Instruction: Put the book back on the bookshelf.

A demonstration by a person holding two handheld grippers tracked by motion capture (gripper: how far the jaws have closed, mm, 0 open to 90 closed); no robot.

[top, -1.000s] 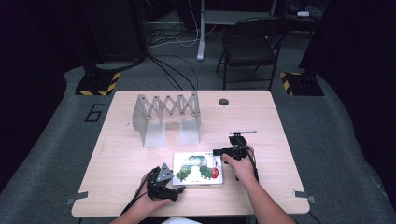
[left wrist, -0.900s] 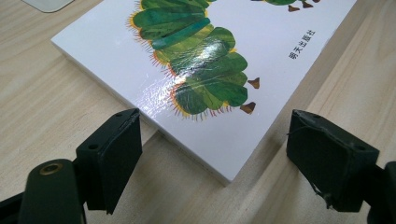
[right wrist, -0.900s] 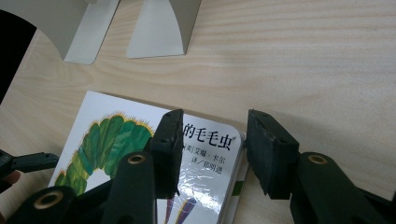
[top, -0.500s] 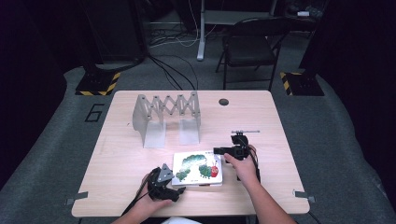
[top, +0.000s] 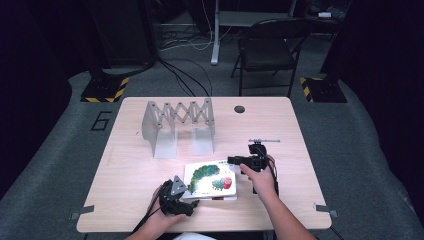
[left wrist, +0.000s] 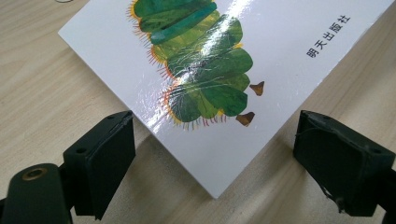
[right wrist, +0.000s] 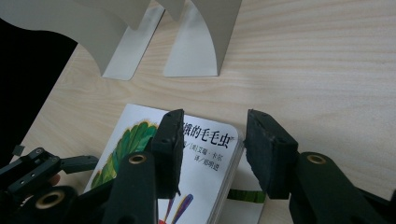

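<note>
A white board book (top: 210, 177) with a green caterpillar on its cover lies flat near the table's front edge. My left gripper (top: 192, 203) sits at the book's near left corner. In the left gripper view the book (left wrist: 210, 70) pokes that corner between the jaws of the left gripper (left wrist: 215, 122), which have just been opening; neither pad touches it. My right gripper (top: 234, 160) comes in from the right at the far right corner. In the right gripper view the right gripper (right wrist: 212, 122) is shut on the book (right wrist: 201, 158) at its thick page edge.
A grey accordion-style rack (top: 177, 120) stands upright behind the book. A thin metal rod (top: 264, 141) lies just beyond my right hand, and a dark round hole (top: 239, 109) marks the table (top: 125, 165) farther back. A folding chair (top: 267, 50) stands behind the table.
</note>
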